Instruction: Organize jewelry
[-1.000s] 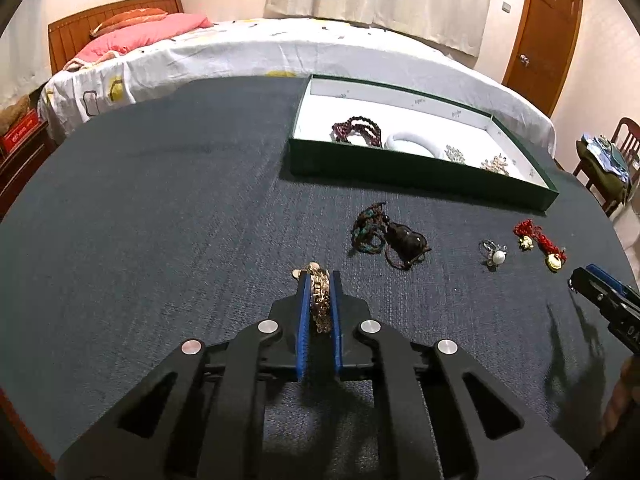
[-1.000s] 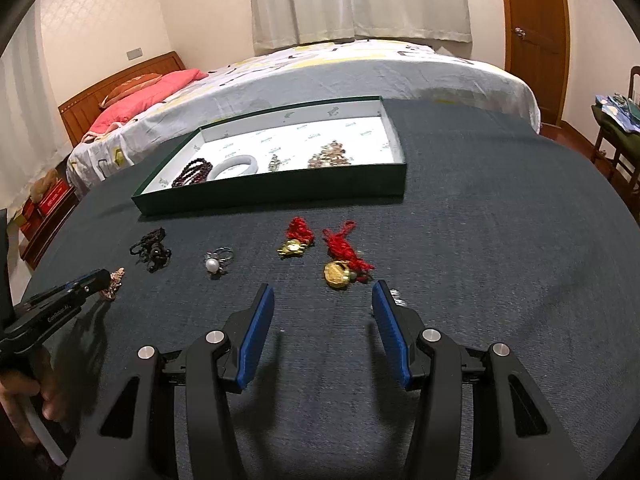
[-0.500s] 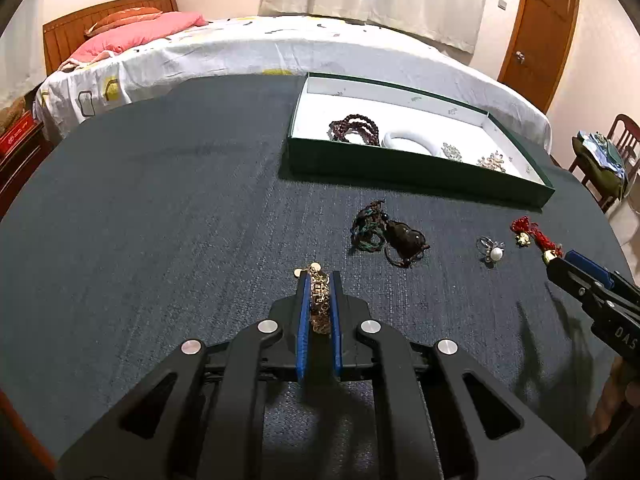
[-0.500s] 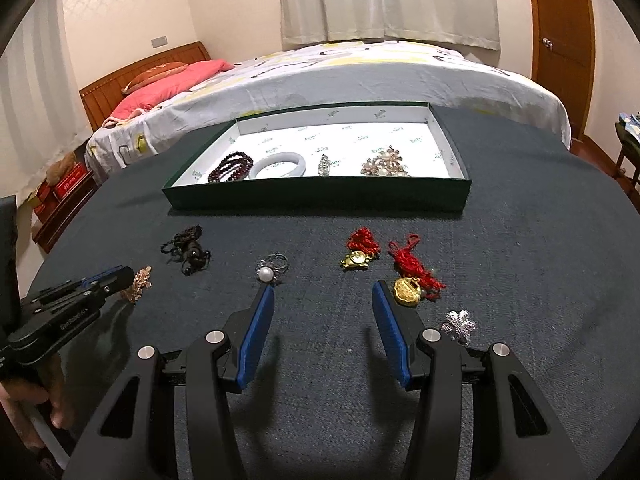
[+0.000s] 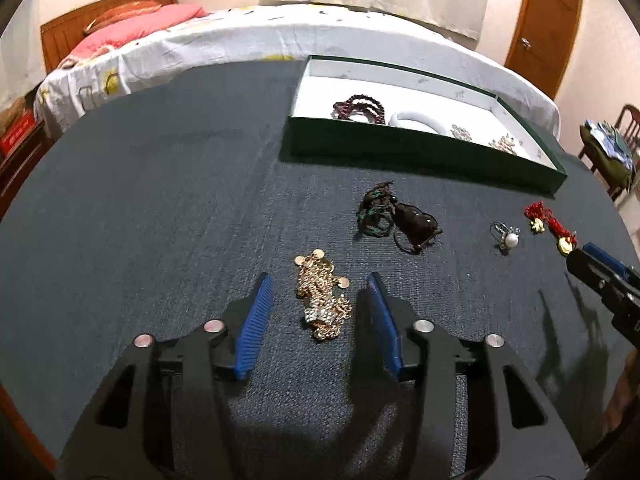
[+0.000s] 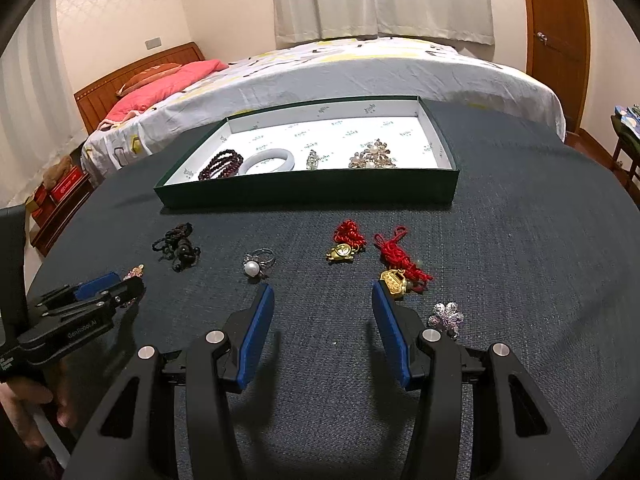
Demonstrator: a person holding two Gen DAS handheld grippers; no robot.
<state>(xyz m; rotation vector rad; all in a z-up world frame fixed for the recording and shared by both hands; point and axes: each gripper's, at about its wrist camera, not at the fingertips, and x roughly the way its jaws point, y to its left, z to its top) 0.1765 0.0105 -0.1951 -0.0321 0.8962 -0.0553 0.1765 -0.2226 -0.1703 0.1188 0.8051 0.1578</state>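
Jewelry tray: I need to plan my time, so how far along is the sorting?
Done: four pieces lie in the green tray, including beads and a white bangle. In hand: nothing; the left gripper is opening around the gold chain on the table. Left: six more loose pieces, like the pearl ring.

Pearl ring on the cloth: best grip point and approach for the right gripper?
Pinch the pearl ring across its band, behind the pearl, coming from above. It lies on its side, pearl toward the right gripper, clear of other pieces. The band is thin, so slipping is likely.
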